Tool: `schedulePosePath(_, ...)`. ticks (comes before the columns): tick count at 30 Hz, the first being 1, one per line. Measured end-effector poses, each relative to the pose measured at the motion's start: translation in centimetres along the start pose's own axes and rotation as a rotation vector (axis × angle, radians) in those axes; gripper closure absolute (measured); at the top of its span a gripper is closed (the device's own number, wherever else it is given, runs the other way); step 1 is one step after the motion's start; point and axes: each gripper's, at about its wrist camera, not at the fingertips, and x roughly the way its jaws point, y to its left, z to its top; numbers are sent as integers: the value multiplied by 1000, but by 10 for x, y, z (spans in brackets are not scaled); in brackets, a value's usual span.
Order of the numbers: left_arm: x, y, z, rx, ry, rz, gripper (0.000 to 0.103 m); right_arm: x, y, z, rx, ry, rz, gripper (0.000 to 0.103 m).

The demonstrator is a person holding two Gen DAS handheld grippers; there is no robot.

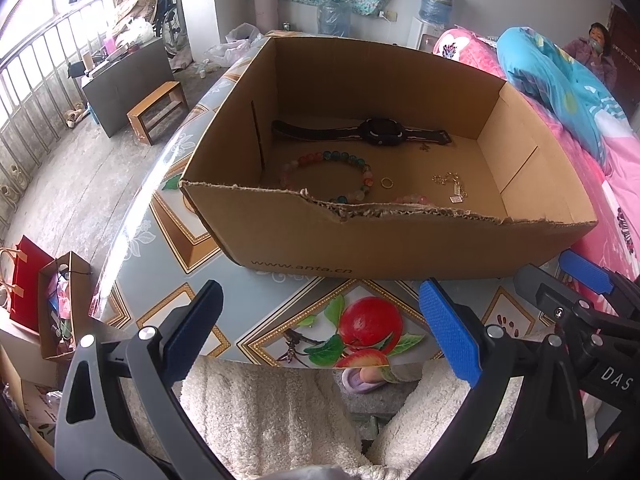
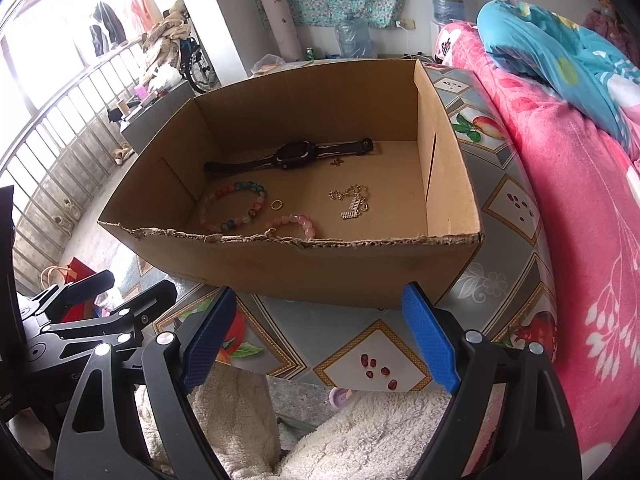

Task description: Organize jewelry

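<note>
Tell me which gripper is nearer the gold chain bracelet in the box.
Right, though only slightly. The right gripper hovers open outside the cardboard box's front wall, almost straight in line with the gold chain bracelet. The left gripper, also open, sits further left.

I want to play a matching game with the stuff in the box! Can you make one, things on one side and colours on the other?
Things:
1. watch
2. small ring
3. bigger bead bracelet
4. smaller bead bracelet

Colours:
A. pink
B. black
C. many colours
D. gold

Pairs: 1-B, 2-D, 3-C, 4-A. All four lie on the floor of the cardboard box.
</note>
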Motion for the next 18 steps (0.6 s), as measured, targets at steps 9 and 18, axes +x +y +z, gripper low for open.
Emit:
schedulePosePath(9, -3, 0, 1, 1, -3, 2, 8, 0, 1, -1, -2, 2, -1, 20)
schedulePosePath(18, -2, -1, 2, 0, 1, 2, 8, 0, 0, -1, -1, 3, -1, 20)
